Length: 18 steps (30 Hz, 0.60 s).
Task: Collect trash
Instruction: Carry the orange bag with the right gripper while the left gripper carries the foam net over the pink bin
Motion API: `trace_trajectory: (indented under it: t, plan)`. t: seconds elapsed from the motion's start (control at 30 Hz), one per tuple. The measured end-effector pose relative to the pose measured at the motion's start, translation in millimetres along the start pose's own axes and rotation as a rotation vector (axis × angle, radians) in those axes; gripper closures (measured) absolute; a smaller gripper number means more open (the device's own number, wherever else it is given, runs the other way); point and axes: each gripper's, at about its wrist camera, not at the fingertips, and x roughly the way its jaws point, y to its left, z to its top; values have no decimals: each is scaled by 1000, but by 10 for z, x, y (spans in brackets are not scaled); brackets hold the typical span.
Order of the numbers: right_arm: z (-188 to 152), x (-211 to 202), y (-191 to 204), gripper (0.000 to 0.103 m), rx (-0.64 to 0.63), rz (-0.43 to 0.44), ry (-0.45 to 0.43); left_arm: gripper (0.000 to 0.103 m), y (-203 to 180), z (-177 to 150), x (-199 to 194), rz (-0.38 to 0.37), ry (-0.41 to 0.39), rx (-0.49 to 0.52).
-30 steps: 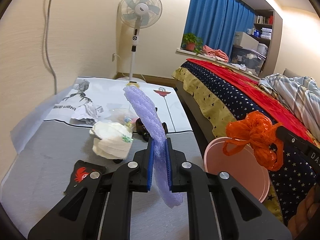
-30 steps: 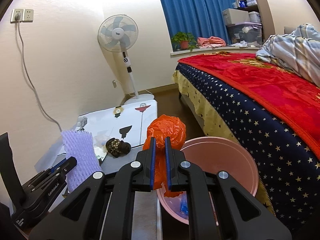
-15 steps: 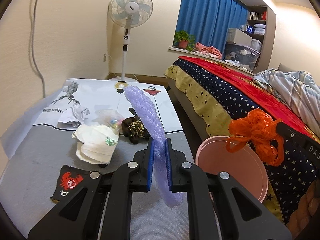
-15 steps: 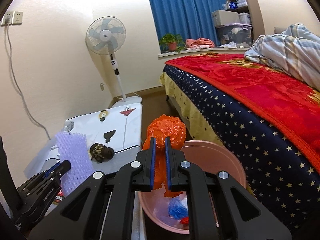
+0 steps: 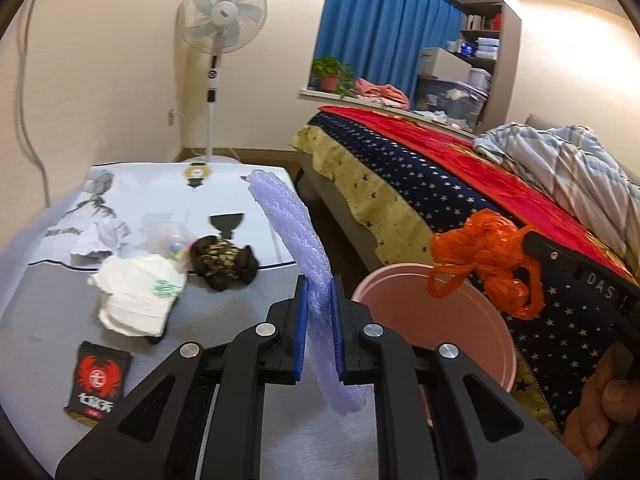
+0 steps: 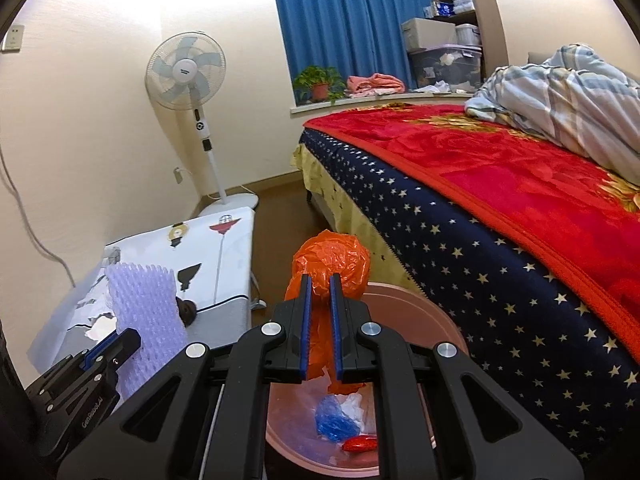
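Note:
My left gripper (image 5: 319,296) is shut on a purple foam net sleeve (image 5: 294,232), held over the table's right edge beside the pink bin (image 5: 448,320). The sleeve also shows in the right wrist view (image 6: 144,312). My right gripper (image 6: 320,300) is shut on a crumpled orange plastic bag (image 6: 332,260), held above the pink bin (image 6: 420,308). The bag also shows in the left wrist view (image 5: 486,256). The bin holds blue, white and red wrappers (image 6: 340,420). On the table lie a white crumpled bag (image 5: 136,296), a dark brown wad (image 5: 222,260), crumpled paper (image 5: 100,240) and a black packet (image 5: 98,380).
The low table (image 5: 208,320) has a grey and white cloth and stands against the wall. A standing fan (image 5: 220,28) is behind it. The bed (image 6: 500,200) with a starred cover runs along the right, close to the bin.
Both grippers have moved right, toward the bin. The right gripper with the orange bag now sits over the bin's opening, and the bin's contents have come into view.

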Motion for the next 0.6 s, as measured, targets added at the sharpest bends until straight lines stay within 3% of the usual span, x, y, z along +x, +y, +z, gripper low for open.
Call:
trace_trajectory:
  t: [0.6]
  plan:
    - [-15, 47, -280, 94, 17, -143, 22, 92, -583, -141, 434, -131, 80, 69]
